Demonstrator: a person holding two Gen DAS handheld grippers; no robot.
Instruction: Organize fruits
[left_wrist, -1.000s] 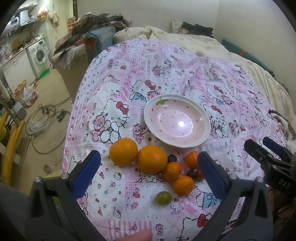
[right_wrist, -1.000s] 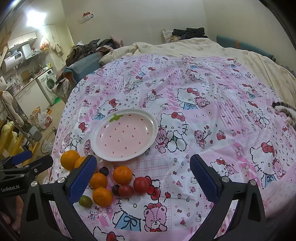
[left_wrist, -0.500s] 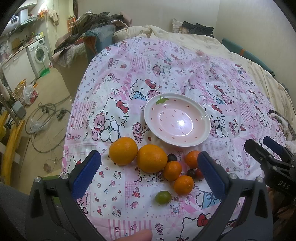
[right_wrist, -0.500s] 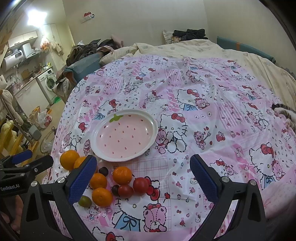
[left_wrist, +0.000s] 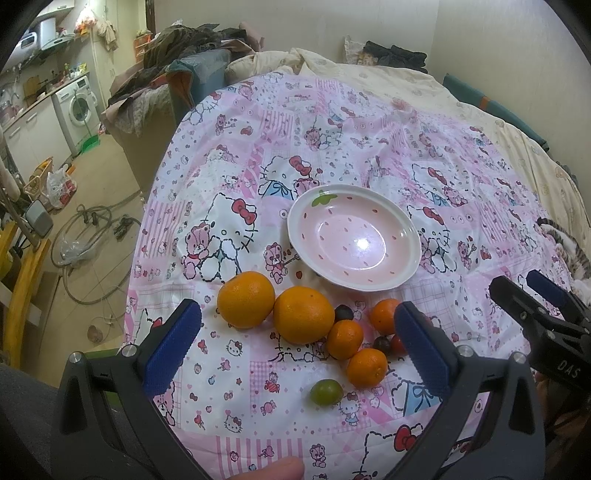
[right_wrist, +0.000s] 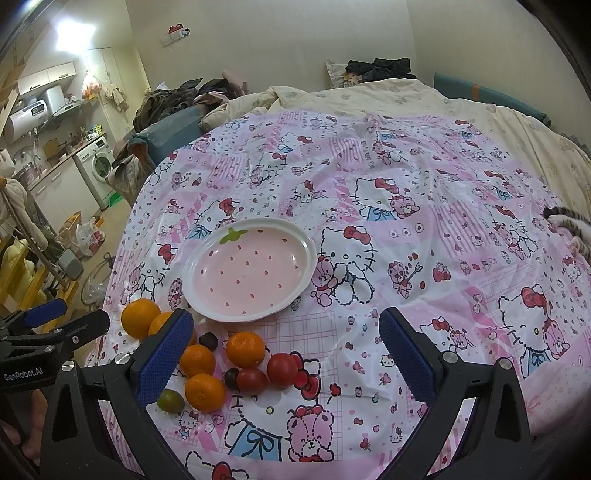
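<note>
Left claw (left_wrist: 295, 350) wide open, nothing held, hovering above the fruit cluster at the near edge of the bed; right claw (right_wrist: 284, 354) equally spread and empty, hovering over the near edge with the fruit at its left finger. Fruit sits on the pink cartoon-print sheet (left_wrist: 332, 147), not on a hard surface: two big oranges (left_wrist: 245, 299) (left_wrist: 303, 314) side by side, touching or nearly so, three small mandarins (left_wrist: 345, 339) (left_wrist: 366, 367) (left_wrist: 384, 315) just right of them, two red tomatoes (right_wrist: 282, 369) (right_wrist: 252, 380), two dark grape-like fruits (right_wrist: 208, 340) (right_wrist: 231, 377), one green one (left_wrist: 325, 392) nearest the edge. Strawberry-pattern plate (left_wrist: 295, 236) empty, just beyond the cluster, its near rim just short of the big orange. Judgement: nothing sorted yet; first pick pending. Risks: fruit is packed tight, so a finger coming down between pieces likely shoves a neighbour; soft bedding gives under pressure, so round fruit rolls, and the green one and the lowest mandarin are close to the bed edge — could drop to the floor. Plate on soft bedding may tip if loaded on one rim. Tomatoes will bruise if pinched hard. Orientation: fruit is near-spherical, no useful long axis; plate slightly oval in view, green leaf mark pointing away and left.
</note>
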